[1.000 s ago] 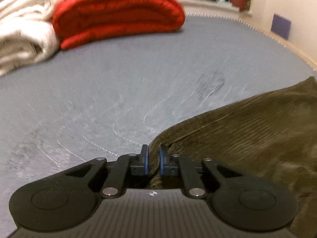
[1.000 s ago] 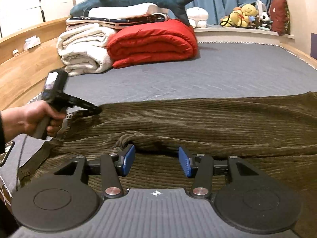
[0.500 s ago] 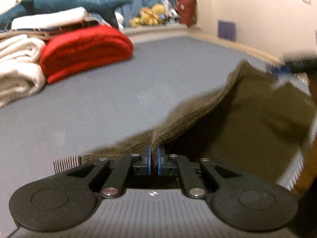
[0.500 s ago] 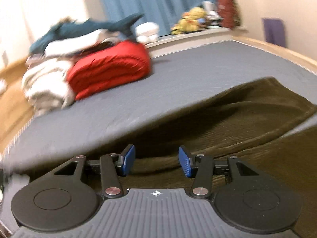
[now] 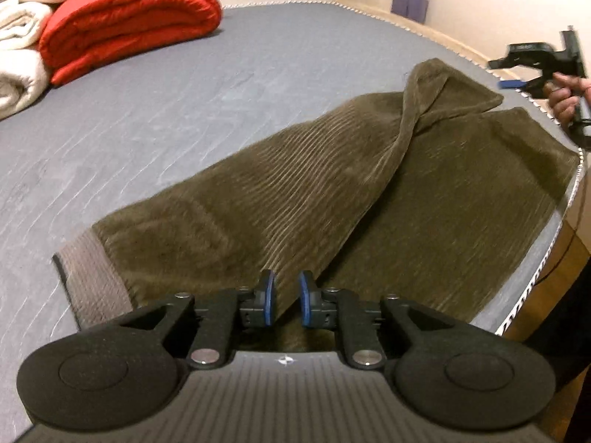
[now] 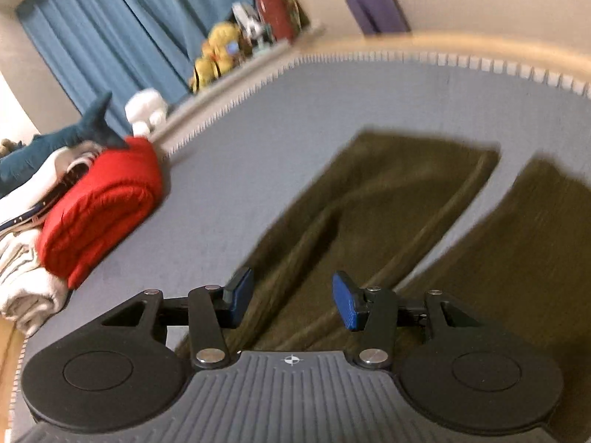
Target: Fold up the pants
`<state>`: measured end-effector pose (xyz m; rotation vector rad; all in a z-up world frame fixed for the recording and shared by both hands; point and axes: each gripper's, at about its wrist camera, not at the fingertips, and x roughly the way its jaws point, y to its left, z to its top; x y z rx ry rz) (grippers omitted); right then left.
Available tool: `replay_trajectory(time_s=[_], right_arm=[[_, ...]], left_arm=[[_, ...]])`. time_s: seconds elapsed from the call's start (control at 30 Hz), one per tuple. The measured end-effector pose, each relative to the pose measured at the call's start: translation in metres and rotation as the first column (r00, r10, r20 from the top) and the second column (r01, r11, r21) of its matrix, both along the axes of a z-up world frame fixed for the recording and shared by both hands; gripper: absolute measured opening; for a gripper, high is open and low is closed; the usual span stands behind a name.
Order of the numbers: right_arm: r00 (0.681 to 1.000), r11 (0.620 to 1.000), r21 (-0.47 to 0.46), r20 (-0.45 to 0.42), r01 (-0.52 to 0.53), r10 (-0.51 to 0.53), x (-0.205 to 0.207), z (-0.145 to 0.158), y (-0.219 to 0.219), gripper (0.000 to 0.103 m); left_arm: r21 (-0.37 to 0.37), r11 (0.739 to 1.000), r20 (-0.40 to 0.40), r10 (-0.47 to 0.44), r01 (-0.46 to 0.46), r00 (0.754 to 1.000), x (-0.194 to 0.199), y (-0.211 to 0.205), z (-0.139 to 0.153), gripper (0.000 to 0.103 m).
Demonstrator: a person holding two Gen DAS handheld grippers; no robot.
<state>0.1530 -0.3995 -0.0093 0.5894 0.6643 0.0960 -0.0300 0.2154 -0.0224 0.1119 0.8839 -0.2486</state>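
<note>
Jaws on the left gripper (image 5: 284, 302) stand at a narrow gap and have just been opening; the blue pads are clear of the cloth, nothing pinched between them, corduroy lying just under and ahead of the tips. Right gripper (image 6: 291, 301) jaws sit about half apart with nothing between them, hovering over the fabric; that view is motion-blurred.

Pants (image 5: 332, 199): olive-brown corduroy, spread on the grey bed surface (image 5: 147, 118) near its edge, one leg lying diagonally over the other. Upper leg has a twisted fold near its far end. Grey ribbed band (image 5: 92, 280) of the pants lies flat at the near left, just beside the left gripper's body. In the right wrist view the pants (image 6: 369, 221) show as two separate dark strips with a wedge of grey bed between them at the far end.

Left wrist view also catches the right gripper (image 5: 532, 62) at the far right edge, held by the person's right hand (image 5: 565, 99), beyond the far end of the pants and apart from them.

Background: red folded quilt (image 5: 125, 18) and white folded blanket (image 5: 18, 66) stacked at the far side of the bed, well apart from the pants. Blue curtain (image 6: 129, 37), plush toys (image 6: 218, 55) on a ledge and a blue shark plush (image 6: 62, 140) on top of the bedding pile.
</note>
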Motion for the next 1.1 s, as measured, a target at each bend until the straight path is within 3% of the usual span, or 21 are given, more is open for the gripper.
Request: replay_trajectory(time_s=[0.13,0.37,0.5,0.7,0.77,0.83,0.9,1.0,1.1], right_arm=[[0.996,0.996,0.002,0.008,-0.090,0.090,0.023,-0.014,0.025,0.051],[0.983,0.979,0.111,-0.044,-0.172,0.178,0.072,-0.028,0.065,0.051],[0.975,0.974,0.126,-0.102,-0.186,0.199,0.099,-0.041,0.087,0.057],[0.968,0.988,0.028,-0.200,-0.150,0.153,0.118,-0.060,0.111,0.056],[0.968,0.988,-0.019,-0.203,-0.152,0.146,0.120,-0.059,0.120,0.049],[0.969,0.986,-0.070,-0.208,-0.152,0.135,0.118,-0.056,0.125,0.022],[0.968,0.984,-0.073,-0.205,-0.164,0.146,0.114,-0.053,0.126,0.011],[0.970,0.986,-0.060,-0.197,-0.158,0.144,0.107,-0.047,0.114,0.008],[0.970,0.985,-0.038,-0.183,-0.169,0.160,0.096,-0.036,0.091,0.007]], left_arm=[[0.064,0.997,0.004,-0.051,0.051,0.999,0.007,-0.018,-0.005,0.028],[0.137,0.985,-0.020,-0.108,0.109,0.994,0.016,-0.032,-0.020,0.040],[0.236,0.959,-0.013,-0.162,0.160,0.987,0.015,-0.043,-0.028,0.045],[0.293,0.942,0.005,-0.171,0.162,0.985,0.020,-0.050,-0.029,0.045],[0.307,0.937,0.009,-0.177,0.166,0.984,0.021,-0.051,-0.030,0.045],[0.322,0.932,0.006,-0.181,0.170,0.983,0.023,-0.051,-0.033,0.043],[0.318,0.932,0.000,-0.182,0.173,0.983,0.025,-0.048,-0.036,0.037],[0.293,0.942,0.001,-0.173,0.166,0.985,0.027,-0.043,-0.034,0.024],[0.281,0.947,0.010,-0.168,0.159,0.986,0.026,-0.041,-0.031,0.019]])
